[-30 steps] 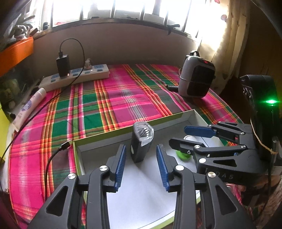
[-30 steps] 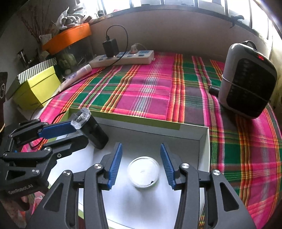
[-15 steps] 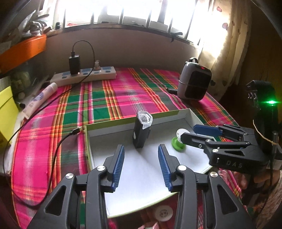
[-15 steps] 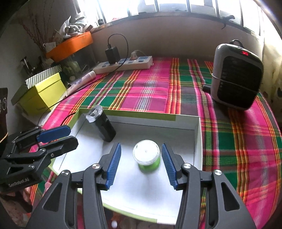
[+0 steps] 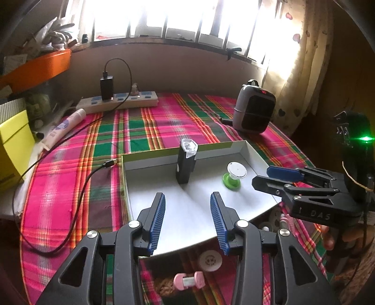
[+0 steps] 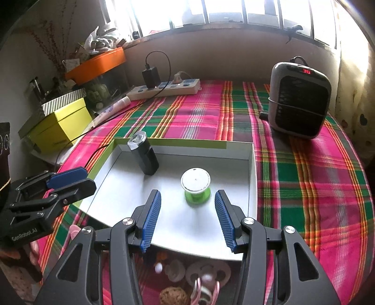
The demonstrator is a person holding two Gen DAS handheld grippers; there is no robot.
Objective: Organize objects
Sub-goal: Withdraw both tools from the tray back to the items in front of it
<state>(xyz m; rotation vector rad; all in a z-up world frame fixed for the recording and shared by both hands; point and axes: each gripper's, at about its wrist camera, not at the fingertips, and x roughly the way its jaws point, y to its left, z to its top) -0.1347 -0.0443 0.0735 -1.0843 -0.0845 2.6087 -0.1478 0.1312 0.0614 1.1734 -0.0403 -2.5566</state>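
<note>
Both grippers, left [image 5: 187, 223] & right [image 6: 187, 218], hanging half-open w/ nothing held; torch [image 5: 185, 164] & spool [image 6: 195, 185] standing upright in tray [image 6: 252, 169] (likely sorted).

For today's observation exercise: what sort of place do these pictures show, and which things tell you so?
Probably a room in a home, likely a bedroom: a plaid cloth covers a bed-like surface under a barred window, with a curtain, a power strip and a small heater.

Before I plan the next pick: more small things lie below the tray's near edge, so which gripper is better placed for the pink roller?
Left gripper: the pink roller lies directly below its open jaws.
</note>
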